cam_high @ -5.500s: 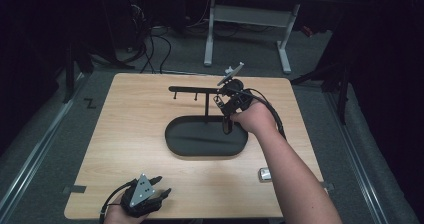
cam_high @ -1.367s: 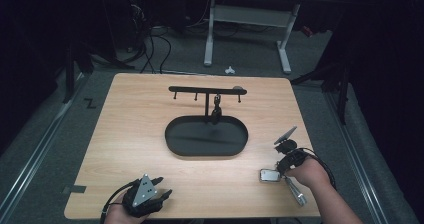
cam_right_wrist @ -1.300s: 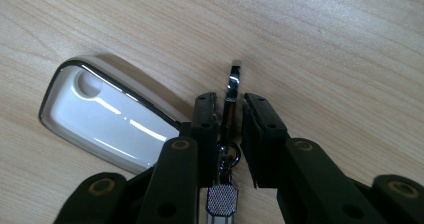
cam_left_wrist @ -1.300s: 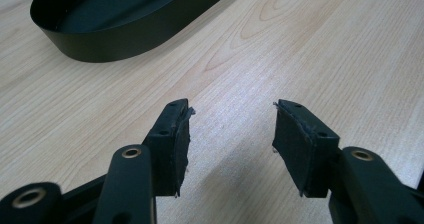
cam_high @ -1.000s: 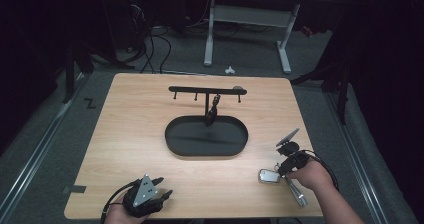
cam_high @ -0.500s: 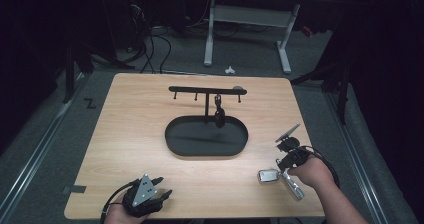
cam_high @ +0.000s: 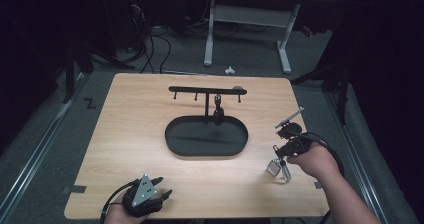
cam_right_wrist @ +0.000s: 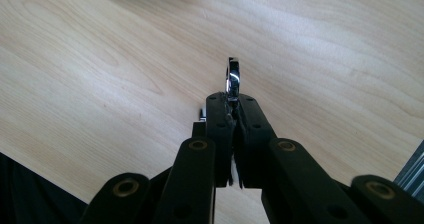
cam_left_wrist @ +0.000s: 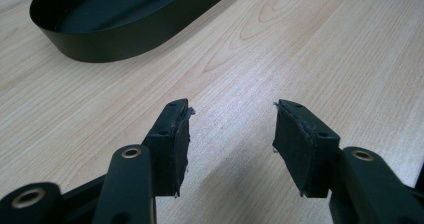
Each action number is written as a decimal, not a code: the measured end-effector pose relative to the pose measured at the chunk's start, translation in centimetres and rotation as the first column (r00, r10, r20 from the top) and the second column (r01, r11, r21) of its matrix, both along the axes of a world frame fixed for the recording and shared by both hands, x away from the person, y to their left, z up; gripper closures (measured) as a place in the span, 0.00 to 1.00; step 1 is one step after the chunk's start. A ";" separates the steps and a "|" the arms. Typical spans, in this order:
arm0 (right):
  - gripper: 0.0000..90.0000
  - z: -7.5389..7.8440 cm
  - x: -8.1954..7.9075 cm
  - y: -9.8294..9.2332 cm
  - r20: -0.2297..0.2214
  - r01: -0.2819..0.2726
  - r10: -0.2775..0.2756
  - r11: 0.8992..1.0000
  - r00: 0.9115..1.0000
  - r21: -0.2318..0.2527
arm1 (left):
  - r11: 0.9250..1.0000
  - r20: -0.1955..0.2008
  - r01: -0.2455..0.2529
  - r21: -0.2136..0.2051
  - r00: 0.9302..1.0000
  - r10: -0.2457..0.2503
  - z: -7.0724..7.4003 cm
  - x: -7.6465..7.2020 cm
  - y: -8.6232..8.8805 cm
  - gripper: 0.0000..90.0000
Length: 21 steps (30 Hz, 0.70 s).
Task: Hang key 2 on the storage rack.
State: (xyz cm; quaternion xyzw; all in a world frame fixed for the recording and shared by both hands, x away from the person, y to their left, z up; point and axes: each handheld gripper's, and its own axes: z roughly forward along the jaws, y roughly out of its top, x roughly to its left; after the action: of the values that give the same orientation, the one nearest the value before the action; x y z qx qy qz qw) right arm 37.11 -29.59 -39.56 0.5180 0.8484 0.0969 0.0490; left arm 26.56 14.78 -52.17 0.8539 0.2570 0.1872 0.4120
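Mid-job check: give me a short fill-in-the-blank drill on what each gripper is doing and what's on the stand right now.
1. The right gripper is shut on a shiny metal ____.
2. The left gripper has its jaws ____, with nothing between them.
3. The stand rises from a black oval ____.
4. One dark item hangs from the stand's ____.

Missing words: keyring; open; tray; crossbar
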 end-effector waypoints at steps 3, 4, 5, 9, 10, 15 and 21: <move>0.96 0.6 0.1 0.4 0.006 -0.012 0.012 1.000 1.000 0.000 | 1.000 -0.001 0.000 -0.001 1.000 0.000 0.0 0.0 0.0 0.54; 0.96 0.7 0.2 0.5 0.008 -0.014 0.014 1.000 1.000 0.000 | 1.000 0.000 0.001 0.000 1.000 -0.001 0.0 0.0 0.0 0.54; 0.96 0.7 0.2 0.5 0.008 -0.014 0.014 1.000 1.000 0.000 | 1.000 0.000 0.001 0.000 1.000 -0.001 0.0 0.0 0.0 0.54; 0.96 1.8 0.4 1.0 0.018 -0.028 0.028 1.000 0.999 -0.007 | 1.000 -0.002 0.006 0.004 1.000 -0.006 -0.1 0.0 -0.1 0.54; 0.96 2.1 0.5 1.1 0.021 -0.033 0.033 0.999 0.999 -0.012 | 1.000 -0.002 0.006 0.006 1.000 -0.006 -0.1 0.0 -0.1 0.54; 0.96 3.3 0.9 2.0 0.041 -0.047 0.048 0.999 0.998 -0.024 | 1.000 -0.001 0.008 0.003 1.000 -0.008 0.0 0.0 -0.1 0.54; 0.96 3.8 1.7 2.9 0.044 -0.062 0.063 0.998 0.997 -0.023 | 1.000 0.003 0.005 -0.001 1.000 -0.005 0.0 0.0 0.0 0.54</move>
State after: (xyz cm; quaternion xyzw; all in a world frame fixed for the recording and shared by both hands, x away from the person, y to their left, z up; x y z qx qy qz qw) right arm 38.78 -26.68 -35.77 0.4882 0.8640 0.1007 0.0707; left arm 26.54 14.74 -52.20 0.8541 0.2543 0.1872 0.4134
